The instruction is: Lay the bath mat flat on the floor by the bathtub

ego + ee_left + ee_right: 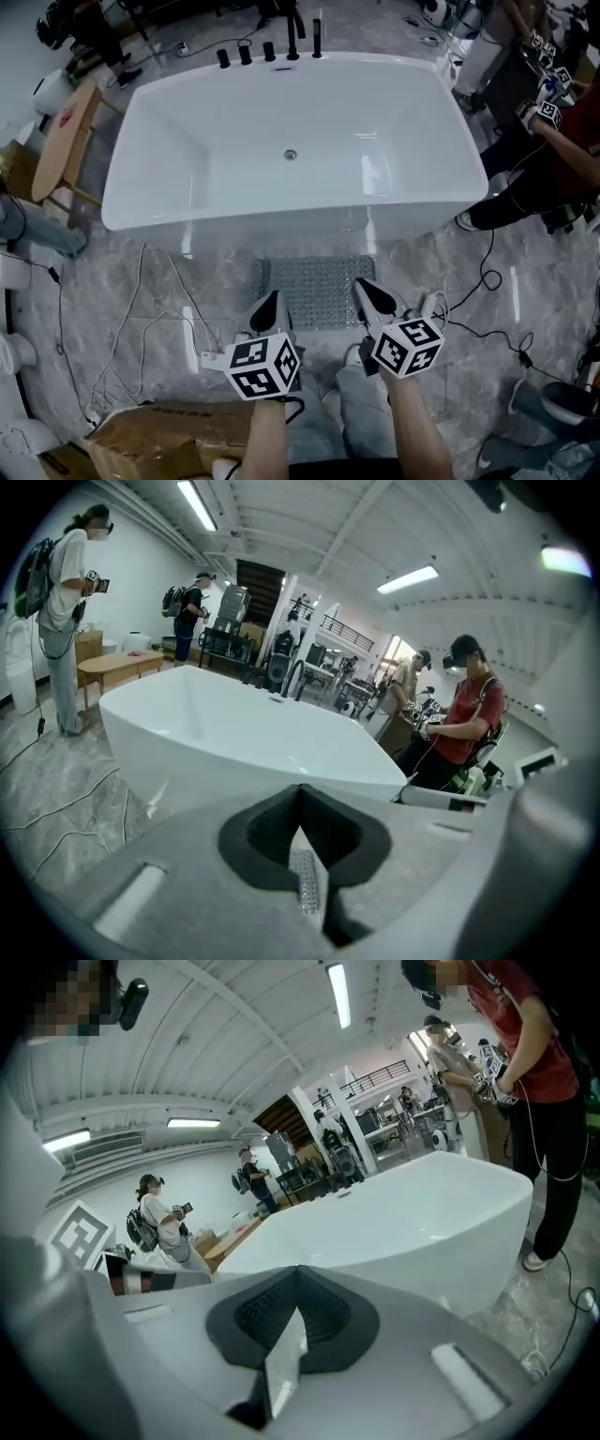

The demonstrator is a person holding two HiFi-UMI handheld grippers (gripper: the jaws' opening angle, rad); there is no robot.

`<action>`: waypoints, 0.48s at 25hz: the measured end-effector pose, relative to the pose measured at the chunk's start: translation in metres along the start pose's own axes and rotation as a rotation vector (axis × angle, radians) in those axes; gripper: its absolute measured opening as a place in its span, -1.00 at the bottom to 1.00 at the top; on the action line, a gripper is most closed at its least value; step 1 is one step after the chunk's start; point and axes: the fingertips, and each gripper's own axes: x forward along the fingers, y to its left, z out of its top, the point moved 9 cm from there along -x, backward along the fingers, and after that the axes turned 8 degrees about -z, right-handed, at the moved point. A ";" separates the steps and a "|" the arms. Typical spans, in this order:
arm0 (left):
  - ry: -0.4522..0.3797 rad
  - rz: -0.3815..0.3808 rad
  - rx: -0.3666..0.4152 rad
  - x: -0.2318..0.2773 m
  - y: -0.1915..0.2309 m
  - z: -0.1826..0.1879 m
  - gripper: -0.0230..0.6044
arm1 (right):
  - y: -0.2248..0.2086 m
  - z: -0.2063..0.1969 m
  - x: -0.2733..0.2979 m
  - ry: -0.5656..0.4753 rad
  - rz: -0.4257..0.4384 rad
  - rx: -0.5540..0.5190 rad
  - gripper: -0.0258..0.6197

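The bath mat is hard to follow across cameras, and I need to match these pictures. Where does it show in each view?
Head view: the bath mat sits low centre, before the bathtub, between the left gripper and right gripper.
Left gripper view: bottom centre, a dimpled edge pinched between the jaws.
Right gripper view: bottom centre, a thin edge pinched between the jaws.
Shared landmark: the white bathtub.

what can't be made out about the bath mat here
Head view: near corners of the bath mat, covered by the left tongs and right tongs; whether its far edge touches the floor.
Gripper views: all but a sliver of bath mat, behind the tongs' own bodies.
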 end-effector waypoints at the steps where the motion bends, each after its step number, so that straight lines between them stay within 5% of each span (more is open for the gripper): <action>1: -0.016 -0.003 0.010 -0.004 -0.006 0.005 -0.92 | 0.002 0.006 -0.006 -0.015 0.001 -0.007 -0.91; 12: -0.146 0.000 0.107 -0.057 -0.064 0.075 -0.92 | 0.027 0.098 -0.051 -0.145 0.031 -0.110 -0.91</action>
